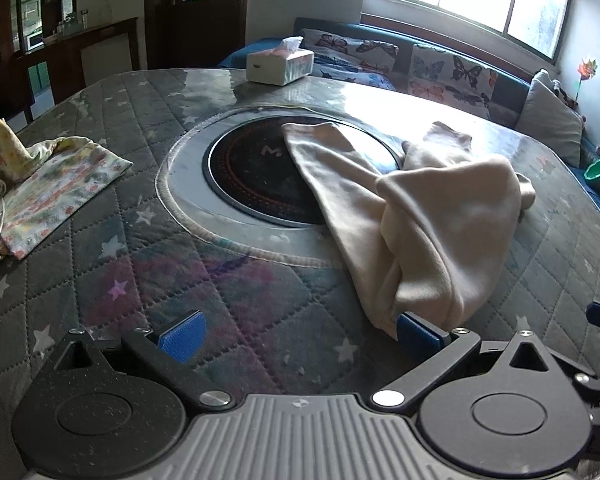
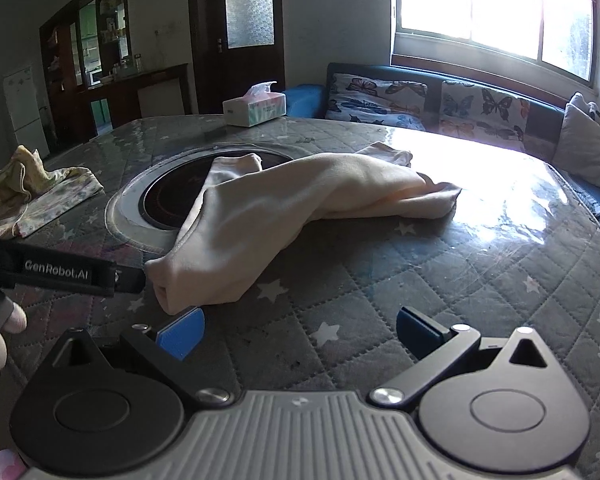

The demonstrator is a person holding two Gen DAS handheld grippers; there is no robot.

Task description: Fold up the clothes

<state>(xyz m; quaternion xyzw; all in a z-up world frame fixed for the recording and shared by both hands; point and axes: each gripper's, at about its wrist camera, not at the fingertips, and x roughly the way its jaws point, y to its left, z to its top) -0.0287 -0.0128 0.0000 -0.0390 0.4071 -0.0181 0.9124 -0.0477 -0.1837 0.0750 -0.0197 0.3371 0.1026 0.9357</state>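
Observation:
A cream garment lies crumpled on the quilted table, partly over a round black hotplate. It also shows in the right wrist view. My left gripper is open, its right fingertip touching the garment's near end; nothing is held. My right gripper is open and empty, its left fingertip just in front of the garment's near corner. The left gripper's body shows at the left of the right wrist view, beside that corner.
A floral garment lies bunched at the table's left edge. A tissue box stands at the far edge. A sofa with butterfly cushions runs behind the table under a bright window.

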